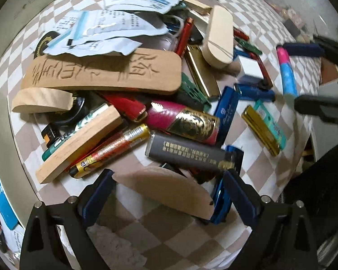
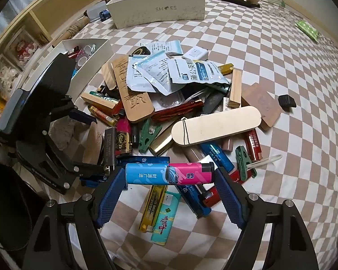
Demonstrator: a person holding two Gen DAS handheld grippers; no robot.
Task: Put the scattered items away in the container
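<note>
R gripper (image 2: 169, 175) is clamped on a blue-and-pink lighter (image 2: 169, 173), held crosswise by its two ends, lifted above the pile of scattered items (image 2: 169, 103) on the checked cloth (image 2: 281, 90). L gripper (image 1: 169, 180) – jaws spread apart, nothing gripped – sits low over a curved wood piece (image 1: 164, 191) at the pile's near edge, which lies between its fingers. White box marked SHOES (image 2: 157, 11) stands well apart at the far side; a smaller white tray (image 2: 90, 56) w/ bits inside sits just beside the pile.
</note>
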